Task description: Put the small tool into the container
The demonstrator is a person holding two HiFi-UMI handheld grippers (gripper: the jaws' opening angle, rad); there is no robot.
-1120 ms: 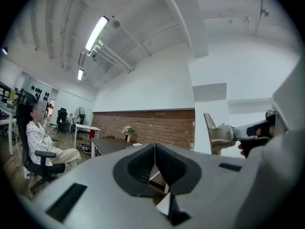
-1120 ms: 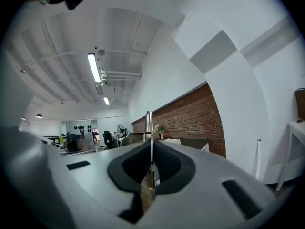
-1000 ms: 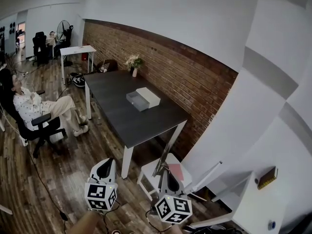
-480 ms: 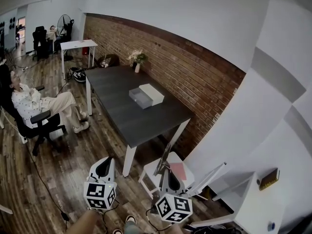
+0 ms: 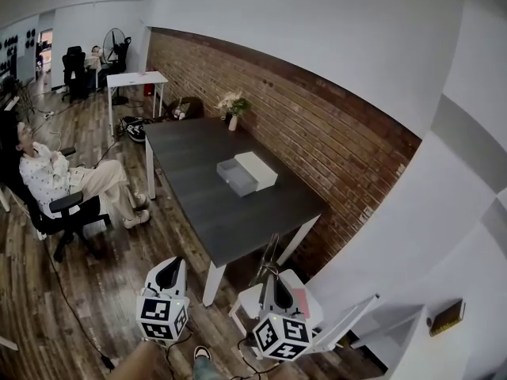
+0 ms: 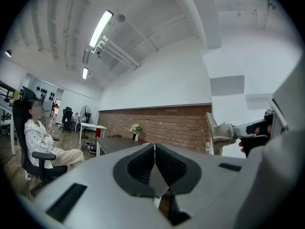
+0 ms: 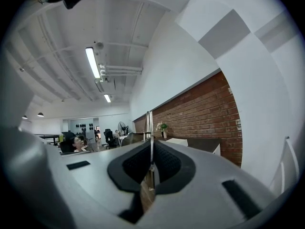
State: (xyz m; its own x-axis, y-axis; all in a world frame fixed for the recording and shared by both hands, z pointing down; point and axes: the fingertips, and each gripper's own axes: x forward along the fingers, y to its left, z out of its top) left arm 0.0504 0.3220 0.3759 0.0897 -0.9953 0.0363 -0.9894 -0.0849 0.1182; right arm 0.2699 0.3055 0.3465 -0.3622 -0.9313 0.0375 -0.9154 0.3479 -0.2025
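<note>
Far from surface (image 5: 194,165) and container (image 5: 236,178): right gripper (image 7: 151,152) jaws clamped on small tool (image 7: 148,122) for carry; left gripper (image 6: 154,150) jaws together, idle.

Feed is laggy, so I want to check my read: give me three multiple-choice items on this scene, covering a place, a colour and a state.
1. Where is the open grey rectangular container?
A. On the floor
B. On the dark grey table, beside the white box
C. On a chair

2. What colour is the wall behind that table?
A. Red brick
B. Green
C. Black

3. How are the right gripper jaws?
A. Wide open, empty
B. Shut on the thin silver metal tool
C. Out of view

Answers: 1 B, the head view shows it on the tabletop; 2 A, brick courses show; 3 B, the tool sticks up from between the closed jaws.
</note>
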